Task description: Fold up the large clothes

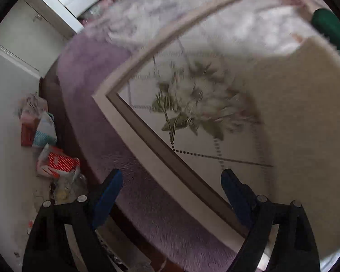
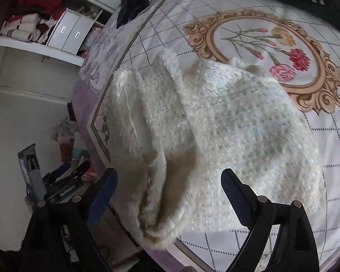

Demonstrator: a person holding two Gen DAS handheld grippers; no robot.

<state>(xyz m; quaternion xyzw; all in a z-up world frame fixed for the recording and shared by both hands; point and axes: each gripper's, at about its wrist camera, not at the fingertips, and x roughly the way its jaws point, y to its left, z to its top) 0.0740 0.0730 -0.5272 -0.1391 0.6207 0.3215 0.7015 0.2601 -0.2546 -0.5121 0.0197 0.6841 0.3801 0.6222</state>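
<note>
Fuzzy knit: cream sweater (image 2: 215, 131), lying in a partly folded heap on the bed, near its corner.
Right gripper (image 2: 168, 195): jaws spread wide, nothing between them, hovering above the near edge of the sweater, not touching.
Left gripper (image 1: 171, 195): jaws spread wide and empty, above the purple border of the bedspread (image 1: 133, 181) at the bed's corner; only a cream edge of the sweater at right in that view.
Handling, as judged: soft, light, limp; pile likely to snag or slip from a shallow pinch; no stiffness to hold a crease.
Where to grip, as judged: thick doubled hem at the near edge, or the seam with a loose thread (image 2: 128, 104) on the left fold, deep enough to catch knit rather than fluff.
Farther off: printed carnation medallion (image 2: 283, 54) beyond the sweater, dark clothing (image 2: 133, 0) at the far edge, shelves with white drawers (image 2: 68, 31).
</note>
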